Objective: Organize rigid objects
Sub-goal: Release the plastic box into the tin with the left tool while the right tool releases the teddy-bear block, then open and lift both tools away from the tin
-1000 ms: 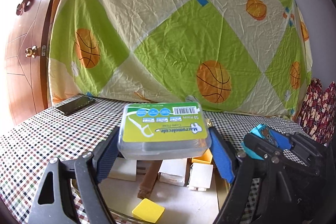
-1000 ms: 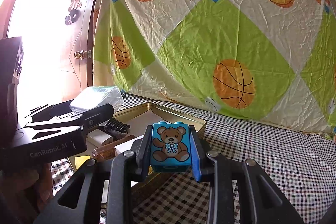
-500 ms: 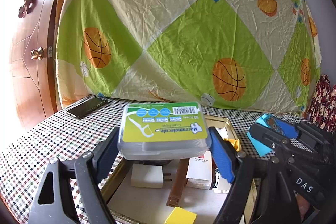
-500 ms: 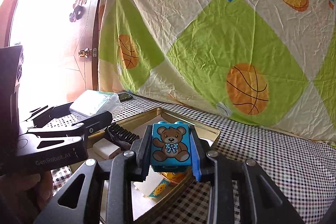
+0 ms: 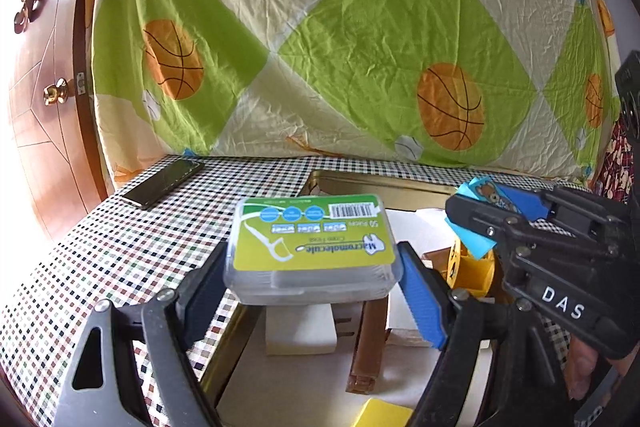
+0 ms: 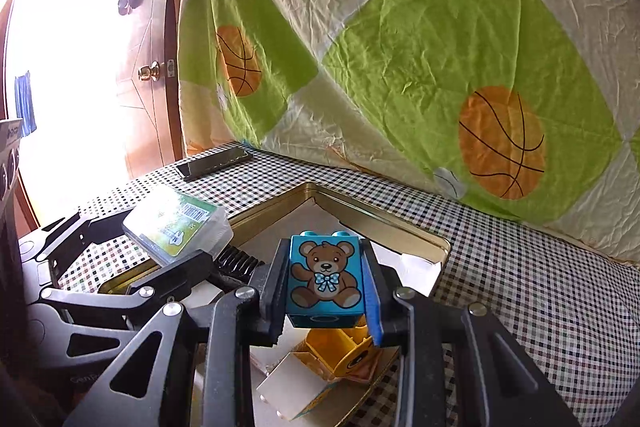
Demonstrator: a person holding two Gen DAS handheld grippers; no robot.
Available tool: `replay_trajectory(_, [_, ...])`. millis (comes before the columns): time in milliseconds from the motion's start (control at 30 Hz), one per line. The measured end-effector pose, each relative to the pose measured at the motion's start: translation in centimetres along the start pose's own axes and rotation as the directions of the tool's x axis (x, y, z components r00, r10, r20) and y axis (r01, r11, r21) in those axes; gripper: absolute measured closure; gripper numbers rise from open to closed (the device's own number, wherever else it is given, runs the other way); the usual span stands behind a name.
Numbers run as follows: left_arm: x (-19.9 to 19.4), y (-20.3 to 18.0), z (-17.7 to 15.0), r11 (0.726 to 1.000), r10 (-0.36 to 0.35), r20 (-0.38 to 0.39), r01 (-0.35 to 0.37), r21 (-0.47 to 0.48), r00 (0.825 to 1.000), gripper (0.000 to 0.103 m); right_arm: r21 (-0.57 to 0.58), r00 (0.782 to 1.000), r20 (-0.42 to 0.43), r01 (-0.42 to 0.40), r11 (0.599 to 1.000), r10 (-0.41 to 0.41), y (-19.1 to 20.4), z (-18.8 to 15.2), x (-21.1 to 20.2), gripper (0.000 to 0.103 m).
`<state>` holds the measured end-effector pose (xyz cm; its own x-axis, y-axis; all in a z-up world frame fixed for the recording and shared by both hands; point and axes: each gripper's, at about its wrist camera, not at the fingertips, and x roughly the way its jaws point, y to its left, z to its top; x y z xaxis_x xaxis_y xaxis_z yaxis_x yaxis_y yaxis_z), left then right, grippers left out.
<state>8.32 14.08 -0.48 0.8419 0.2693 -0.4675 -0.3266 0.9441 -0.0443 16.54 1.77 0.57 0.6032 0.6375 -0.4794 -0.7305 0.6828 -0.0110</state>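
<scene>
My left gripper (image 5: pixel 312 267) is shut on a clear floss-pick box (image 5: pixel 310 247) with a green label, held above the near left part of a gold metal tray (image 5: pixel 384 183). My right gripper (image 6: pixel 326 283) is shut on a blue toy brick with a teddy bear (image 6: pixel 325 277), held over the same tray (image 6: pixel 400 223). In the left wrist view the right gripper (image 5: pixel 500 215) and its brick (image 5: pixel 488 195) hang at the right over the tray. The right wrist view shows the left gripper with the box (image 6: pixel 176 223) at the left.
Inside the tray lie a white block (image 5: pixel 300 331), a brown strip (image 5: pixel 370 343), a yellow square (image 5: pixel 384 415), an orange-yellow toy piece (image 6: pixel 340 347) and a black comb (image 6: pixel 236 261). A dark phone (image 5: pixel 164 183) rests on the checkered tablecloth at far left. A patterned sheet hangs behind; a wooden door stands left.
Both grippers have moved forward over the tray with their objects still held; the tray and the phone now appear nearer. The right gripper has come closer to the left one.
</scene>
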Motion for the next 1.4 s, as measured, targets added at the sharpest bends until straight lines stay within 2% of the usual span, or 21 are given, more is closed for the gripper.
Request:
replay_trajectory(133, [0.7,-0.2,-0.1,1.0,0.003,-0.024,-0.002,0.016,1.0,0.022,0.001,0.999,-0.034,0.004,1.0,-0.003,-0.1,0.1,1.1,0.069])
replay_trajectory(400, [0.9,-0.1,-0.2,1.0,-0.007,-0.037,0.008,0.017,0.999,0.021,0.012,0.999,-0.034,-0.013,1.0,0.014,-0.2,-0.1,1.1,0.068])
replay_trajectory(467, [0.7,-0.2,-0.2,1.0,-0.004,-0.03,0.005,0.022,1.0,0.019,0.016,0.999,-0.02,-0.027,0.999,0.028,-0.2,0.0,0.6,0.058])
replay_trajectory(500, [0.6,-0.3,-0.2,1.0,-0.008,-0.029,0.009,0.026,1.0,0.018,0.016,0.999,-0.013,-0.034,0.999,0.034,-0.1,-0.1,0.2,0.046])
replay_trajectory(533, [0.4,-0.5,-0.2,0.999,-0.008,-0.025,0.009,0.032,1.0,0.014,0.012,0.999,0.001,-0.035,0.999,0.035,0.0,-0.1,-0.2,0.039])
replay_trajectory(667, [-0.4,-0.9,-0.1,0.999,0.013,0.001,-0.013,0.049,1.0,0.003,-0.016,0.999,0.041,-0.006,1.0,0.007,0.6,0.0,-1.8,0.034])
replay_trajectory(733, [-0.8,-0.9,0.0,0.999,0.017,0.013,-0.017,0.048,1.0,0.001,-0.01,0.998,0.068,0.004,1.0,-0.003,0.4,-0.1,-2.8,0.024])
replay_trajectory(967, [-2.1,-1.2,0.2,0.998,0.026,0.029,-0.028,0.058,0.999,0.001,0.019,0.992,0.118,0.048,0.999,-0.05,-0.5,-0.5,-5.4,0.018])
replay_trajectory(1100, [-3.2,-0.5,0.2,0.999,0.039,0.032,-0.039,0.009,0.999,0.001,0.036,0.988,0.141,0.057,0.998,-0.061,-0.9,-0.7,-7.0,0.016])
replay_trajectory(1233, [-4.3,0.6,0.2,0.999,0.012,0.029,-0.011,-0.042,1.0,0.001,0.04,0.984,0.169,0.055,0.998,-0.061,-0.8,-0.9,-8.7,0.015])
replay_trajectory(1400, [-5.6,0.9,0.3,0.999,0.03,0.049,-0.028,-0.044,0.998,0.0,0.031,0.98,0.189,0.05,0.998,-0.055,-0.2,-0.9,-9.9,0.014])
